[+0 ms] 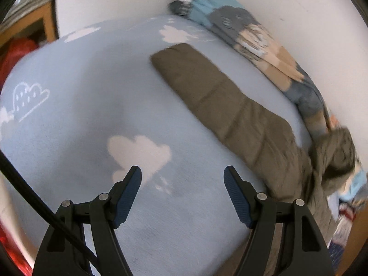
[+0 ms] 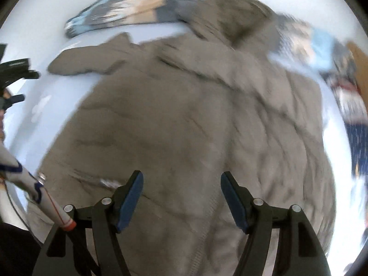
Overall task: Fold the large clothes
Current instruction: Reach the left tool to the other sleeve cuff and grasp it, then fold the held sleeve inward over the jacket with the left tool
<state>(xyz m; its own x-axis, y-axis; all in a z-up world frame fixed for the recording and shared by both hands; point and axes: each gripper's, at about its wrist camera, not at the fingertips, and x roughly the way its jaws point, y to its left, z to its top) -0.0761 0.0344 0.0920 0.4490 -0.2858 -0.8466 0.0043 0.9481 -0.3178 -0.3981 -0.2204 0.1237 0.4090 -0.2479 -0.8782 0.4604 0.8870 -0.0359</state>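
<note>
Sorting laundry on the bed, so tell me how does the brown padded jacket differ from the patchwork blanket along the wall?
The brown jacket is one plain colour; the patchwork blanket mixes blue, grey and tan patches. The jacket is spread out flat with a sleeve stretched straight, while the blanket is bunched in a long strip against the wall. Both lie on the cloud-print sheet, touched by neither gripper.

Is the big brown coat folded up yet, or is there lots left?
Lots left. The brown coat lies spread out on the cloud sheet, one sleeve stretched sideways. Nothing looks folded. Both the left tongs and right tongs are open, holding nothing.
</note>
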